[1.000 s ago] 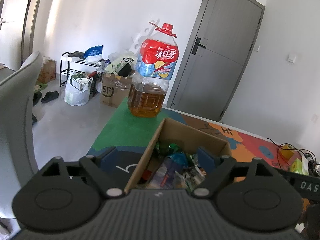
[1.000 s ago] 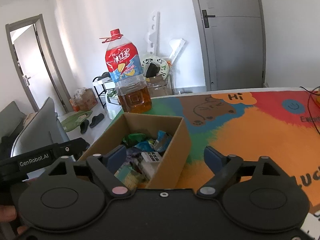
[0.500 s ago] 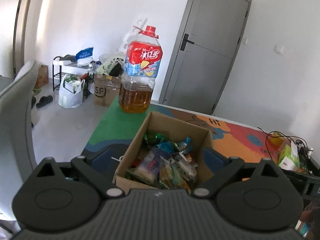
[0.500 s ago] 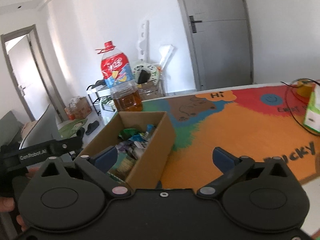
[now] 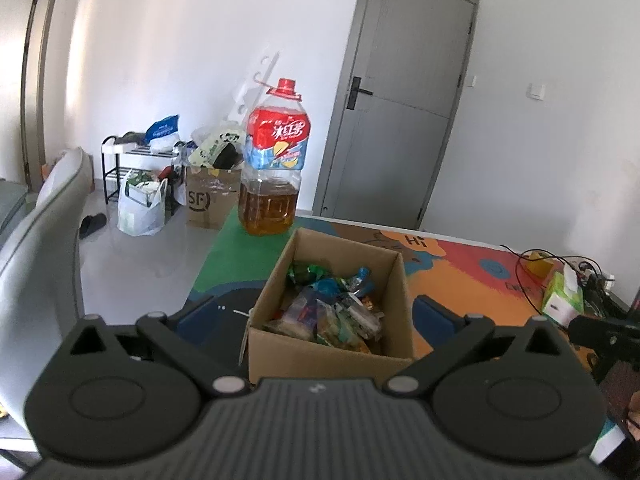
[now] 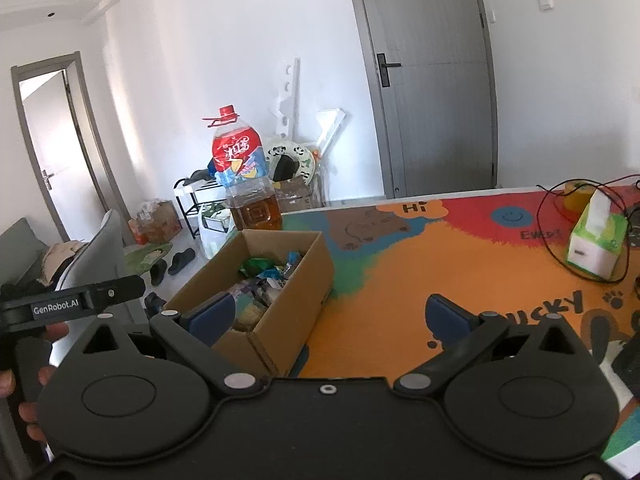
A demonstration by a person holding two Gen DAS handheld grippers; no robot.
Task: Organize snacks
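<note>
An open cardboard box (image 5: 320,356) stands on the colourful table mat (image 5: 460,264), full of mixed snack packets (image 5: 332,312). My left gripper (image 5: 316,316) hangs just short of the box's near end. Its jaws are opening, with blue pads clear of the box's sides and nothing gripped. In the right wrist view the same box (image 6: 288,304) and snacks (image 6: 264,276) lie low on the left. My right gripper (image 6: 330,314) is open and empty, straddling the box's right wall from behind and above.
A large bottle of amber liquid (image 5: 274,168) stands behind the box at the table's far corner. A green tissue box (image 6: 596,240) and black cables (image 6: 560,220) lie at the right. A grey chair (image 5: 44,248) is left of the table.
Both grippers have drawn back and upward from the box, so it looks smaller and farther. Both pairs of jaws have spread wider. The box has stayed in place.
</note>
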